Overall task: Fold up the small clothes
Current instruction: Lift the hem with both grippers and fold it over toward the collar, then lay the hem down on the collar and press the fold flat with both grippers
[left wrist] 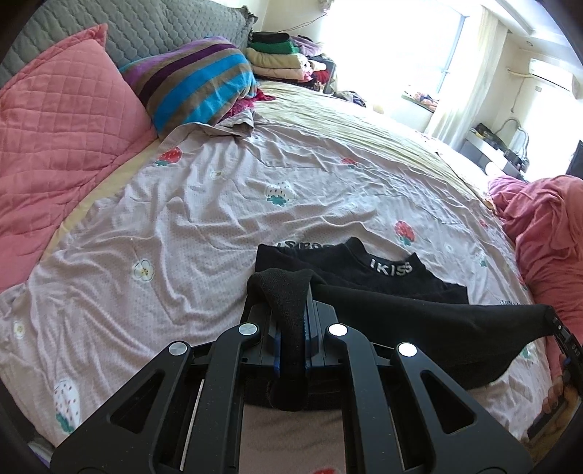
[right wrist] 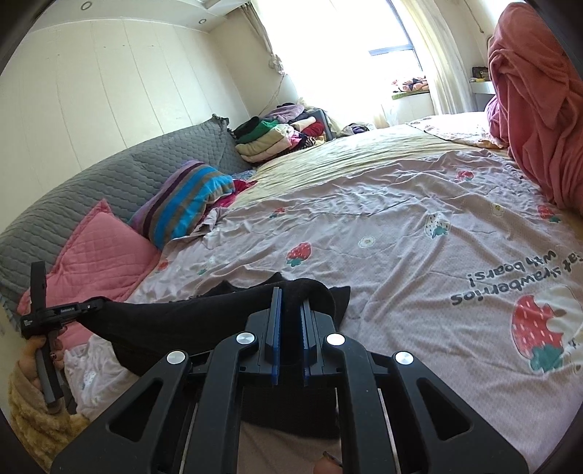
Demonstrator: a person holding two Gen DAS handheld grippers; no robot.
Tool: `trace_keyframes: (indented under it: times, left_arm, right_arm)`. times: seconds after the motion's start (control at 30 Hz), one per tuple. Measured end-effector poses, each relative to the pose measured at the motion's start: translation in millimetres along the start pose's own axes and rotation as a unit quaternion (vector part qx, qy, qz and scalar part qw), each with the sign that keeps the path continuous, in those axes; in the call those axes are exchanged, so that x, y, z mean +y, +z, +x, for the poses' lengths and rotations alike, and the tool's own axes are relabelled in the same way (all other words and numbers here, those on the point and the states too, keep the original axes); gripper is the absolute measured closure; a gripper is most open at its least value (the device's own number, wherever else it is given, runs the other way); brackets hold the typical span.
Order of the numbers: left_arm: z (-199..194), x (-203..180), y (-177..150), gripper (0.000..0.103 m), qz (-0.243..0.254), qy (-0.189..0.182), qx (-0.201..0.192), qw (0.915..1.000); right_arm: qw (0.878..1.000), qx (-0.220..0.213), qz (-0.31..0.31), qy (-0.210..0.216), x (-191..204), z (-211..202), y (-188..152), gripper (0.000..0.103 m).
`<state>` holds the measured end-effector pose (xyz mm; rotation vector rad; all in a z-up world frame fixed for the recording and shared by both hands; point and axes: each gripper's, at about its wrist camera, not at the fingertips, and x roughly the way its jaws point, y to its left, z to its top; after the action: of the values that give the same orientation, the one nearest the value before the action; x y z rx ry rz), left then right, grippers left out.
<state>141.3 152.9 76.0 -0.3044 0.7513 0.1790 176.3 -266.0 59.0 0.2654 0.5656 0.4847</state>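
1. Claws first: we count two, each held in a person's hand. Our left claw [left wrist: 291, 328] is clamped on one end of a black sock [left wrist: 419, 328], and our right claw [right wrist: 289, 328] is pinched on the other end.
2. That one sock hangs stretched in the air between the two claws, just above the bed.
3. Just beyond it, more black socks [left wrist: 364, 269] lie flat on the sheet. We read two white-lettered cuffs there, but we cannot tell the exact number of socks.
4. One lilac sheet [left wrist: 182, 218] with strawberry and flower prints covers the near part of the bed; one pale yellow striped cover [left wrist: 346, 116] lies past it.
5. Along the left side we count two cushions: one pink quilted cushion [left wrist: 62, 120] and one striped cushion [left wrist: 196, 84] in blue, purple and brown. One grey quilted headboard [left wrist: 145, 25] stands behind them.
6. One bunched pink blanket [right wrist: 535, 91] sits at the right edge of the bed.
7. Farthest off, one pile of folded clothes [left wrist: 280, 58] rests near the bright window [right wrist: 346, 43].
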Motion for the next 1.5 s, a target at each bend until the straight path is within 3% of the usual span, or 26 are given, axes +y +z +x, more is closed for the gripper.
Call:
trace_keyframes:
  times: [0.57, 0.87, 0.9, 0.93, 0.97, 1.0, 1.03, 1.07, 1.1, 1.3, 1.37, 1.4, 1.43, 1.5]
  left_arm:
    - [103.3, -0.5, 9.2, 0.1, 0.011, 0.038, 0.054, 0.9978]
    - [122.4, 8.2, 4.0, 0.097, -0.002, 0.029, 0.063, 0.9976]
    - [119.5, 8.4, 3.2, 0.096, 0.0, 0.025, 0.058, 0.998]
    - [117.7, 7.9, 3.2, 0.087, 0.0, 0.022, 0.054, 0.9983]
    - [113.0, 7.7, 2.7, 0.07, 0.001, 0.02, 0.047, 0.9987]
    - [106.1, 7.3, 2.6, 0.065, 0.004, 0.026, 0.034, 0.9991]
    - [102.1, 6.7, 2.9, 0.063, 0.007, 0.027, 0.027, 0.9992]
    - [94.5, 7.1, 2.9, 0.063, 0.009, 0.024, 0.017, 0.9995]
    - [88.7, 7.6, 2.8, 0.063, 0.01, 0.024, 0.01, 0.9996]
    - [62.4, -1.8, -10.1, 0.064, 0.045, 0.025, -0.008, 0.9986]
    - [59.3, -9.5, -23.1, 0.078, 0.071, 0.029, -0.004, 0.9971]
    - [59.9, -11.9, -28.8, 0.084, 0.079, 0.031, 0.001, 0.9964]
    - [62.0, -14.7, -36.4, 0.093, 0.088, 0.033, 0.009, 0.9956]
    - [71.5, -18.8, -48.2, 0.097, 0.102, 0.046, 0.024, 0.9934]
  right_arm:
    - [0.995, 0.08, 0.054, -0.038, -48.2, 101.9, -14.5, 0.095]
    - [0.991, 0.105, 0.051, -0.071, -51.2, 127.8, -28.1, 0.093]
    - [0.99, 0.106, 0.052, -0.073, -51.0, 128.5, -28.7, 0.093]
    - [0.99, 0.104, 0.054, -0.074, -50.9, 127.6, -29.2, 0.092]
    - [0.991, 0.101, 0.054, -0.073, -50.1, 125.7, -29.3, 0.091]
    - [0.991, 0.098, 0.053, -0.074, -49.0, 123.8, -29.1, 0.086]
    - [0.991, 0.094, 0.051, -0.078, -47.3, 120.7, -28.9, 0.067]
    - [0.991, 0.086, 0.047, -0.089, -45.7, 116.3, -28.4, 0.057]
    - [0.992, 0.075, 0.043, -0.096, -44.5, 111.5, -27.8, 0.056]
    - [0.994, 0.042, 0.001, -0.1, -29.6, 81.8, -27.0, 0.059]
    - [0.994, 0.048, -0.017, -0.097, -22.5, 77.2, -31.5, 0.074]
    - [0.994, 0.055, -0.026, -0.092, -19.0, 76.7, -34.2, 0.086]
    - [0.994, 0.068, -0.036, -0.083, -14.7, 77.4, -38.4, 0.092]
    - [0.991, 0.094, -0.06, -0.072, -4.1, 81.6, -48.7, 0.095]
